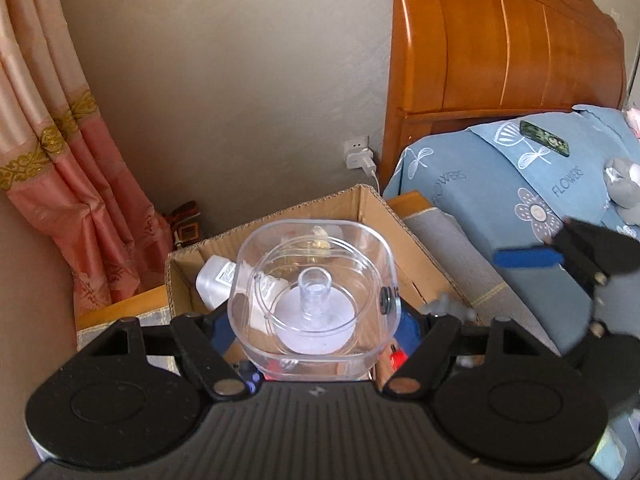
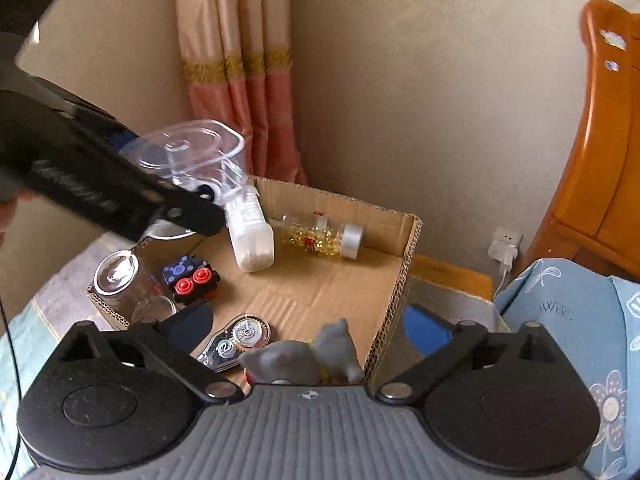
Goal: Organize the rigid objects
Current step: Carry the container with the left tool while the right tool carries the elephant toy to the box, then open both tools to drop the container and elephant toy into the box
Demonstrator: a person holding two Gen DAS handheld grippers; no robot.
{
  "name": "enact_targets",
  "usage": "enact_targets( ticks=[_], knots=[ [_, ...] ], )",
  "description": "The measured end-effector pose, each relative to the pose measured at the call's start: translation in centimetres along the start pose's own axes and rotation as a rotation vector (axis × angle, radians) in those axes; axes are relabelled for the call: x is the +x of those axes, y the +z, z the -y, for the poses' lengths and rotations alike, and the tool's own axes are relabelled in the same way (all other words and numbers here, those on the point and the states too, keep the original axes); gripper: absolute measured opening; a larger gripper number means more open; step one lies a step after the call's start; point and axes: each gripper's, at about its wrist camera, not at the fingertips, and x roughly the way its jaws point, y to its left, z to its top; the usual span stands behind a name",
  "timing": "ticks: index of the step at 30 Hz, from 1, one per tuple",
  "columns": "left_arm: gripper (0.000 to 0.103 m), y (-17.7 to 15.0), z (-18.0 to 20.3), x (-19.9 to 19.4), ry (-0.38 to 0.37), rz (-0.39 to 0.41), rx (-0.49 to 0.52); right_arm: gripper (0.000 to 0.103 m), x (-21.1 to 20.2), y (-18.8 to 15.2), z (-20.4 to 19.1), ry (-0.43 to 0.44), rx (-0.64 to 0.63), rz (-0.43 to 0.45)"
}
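My left gripper (image 1: 314,320) is shut on a clear square plastic container (image 1: 314,288) and holds it above the open cardboard box (image 1: 376,204). The right wrist view shows the same container (image 2: 192,152) held over the box's (image 2: 408,256) far left corner. My right gripper (image 2: 308,320) is open and empty above the box's near edge. In the box lie a white bottle (image 2: 250,236), a clear bottle of yellow beads (image 2: 320,236), a glass jar (image 2: 120,280), a black toy with red buttons (image 2: 192,278), a correction tape (image 2: 236,342) and a grey figure (image 2: 308,356).
The box sits on a wooden bedside table (image 2: 452,276) with a grey cloth. A bed with blue flowered bedding (image 1: 500,184) and a wooden headboard (image 1: 500,40) is to the right. A phone (image 1: 544,138) lies on the pillow. A pink curtain (image 1: 60,160) hangs left. A charger (image 1: 360,158) is plugged in the wall.
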Motion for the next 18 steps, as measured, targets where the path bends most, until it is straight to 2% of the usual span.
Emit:
enact_targets(
  ticks=[6, 8, 10, 11, 15, 18],
  knots=[
    [0.075, 1.5, 0.7, 2.1, 0.003, -0.018, -0.009, 0.103, -1.1, -1.4, 0.5, -0.02, 0.013, -0.004],
    [0.076, 2.0, 1.1, 2.6, 0.014, 0.005, -0.02, 0.103, -1.8, -1.7, 0.6, -0.016, 0.018, 0.003],
    [0.088, 2.4, 1.5, 2.7, 0.037, 0.022, -0.02, 0.103, -2.6, -1.8, 0.7, -0.012, 0.025, 0.011],
    [0.09, 2.5, 1.7, 2.6, 0.047, 0.022, -0.017, 0.103, -3.2, -1.9, 0.7, -0.016, 0.019, 0.017],
    [0.091, 2.0, 2.3, 1.8, 0.02, 0.013, -0.004, 0.103, -4.2, -2.1, 0.5, -0.017, 0.018, 0.03],
    [0.091, 1.3, 2.6, 1.0, 0.027, 0.008, -0.001, 0.103, -4.5, -2.4, 0.1, -0.015, 0.022, 0.029]
  ],
)
